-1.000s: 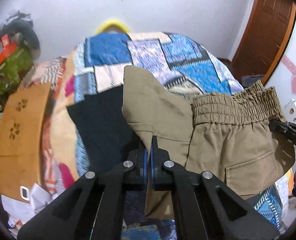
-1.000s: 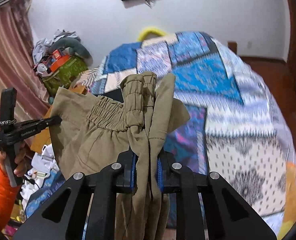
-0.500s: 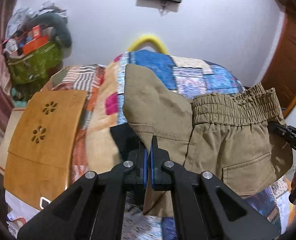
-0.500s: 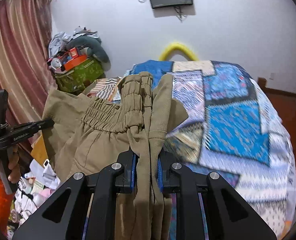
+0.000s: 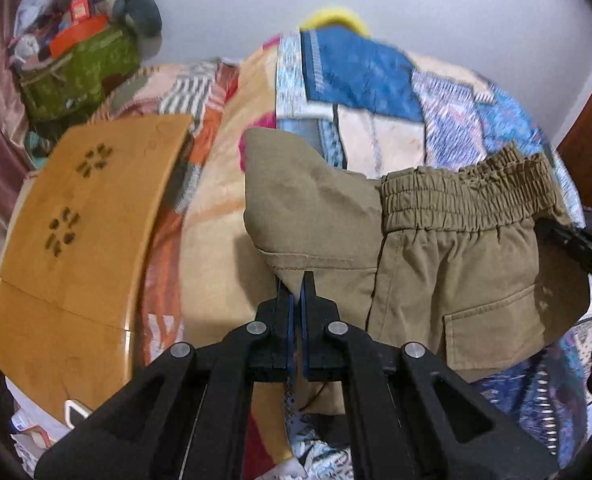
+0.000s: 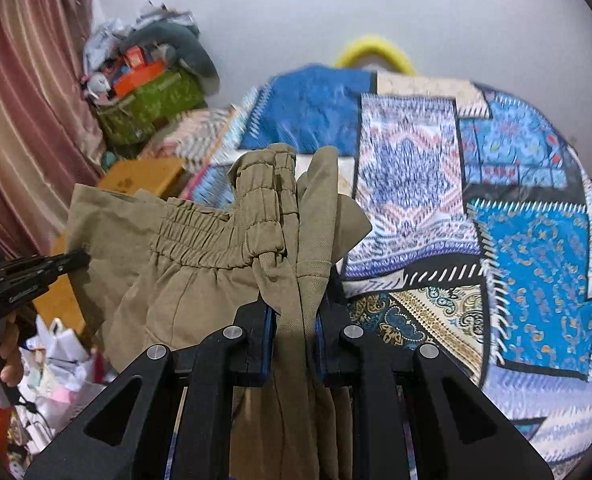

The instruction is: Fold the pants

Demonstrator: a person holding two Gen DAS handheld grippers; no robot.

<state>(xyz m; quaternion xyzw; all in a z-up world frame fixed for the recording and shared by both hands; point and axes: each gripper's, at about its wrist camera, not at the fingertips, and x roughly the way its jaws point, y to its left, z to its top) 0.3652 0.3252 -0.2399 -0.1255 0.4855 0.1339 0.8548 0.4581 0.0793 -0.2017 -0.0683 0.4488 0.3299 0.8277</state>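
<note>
The khaki pants [image 5: 448,264] with an elastic waistband hang in the air between my two grippers, above the bed. My left gripper [image 5: 296,282] is shut on a hemmed edge of the pants. My right gripper [image 6: 294,300] is shut on a thick bunch of the pants' fabric [image 6: 200,276] by the waistband end. In the left wrist view the right gripper [image 5: 576,246] shows at the pants' right edge. In the right wrist view the left gripper [image 6: 68,262] shows at their left edge.
A bed with a blue patchwork cover [image 6: 516,240] lies below and ahead. A wooden board [image 5: 80,232] rests at the bed's left side. A green bag with clutter [image 6: 148,104] stands by the wall and curtain. Papers [image 6: 60,360] lie on the floor.
Both grippers have tilted down and moved a little, still holding the pants spread between them. The bed now fills more of both views. The grips have not changed.
</note>
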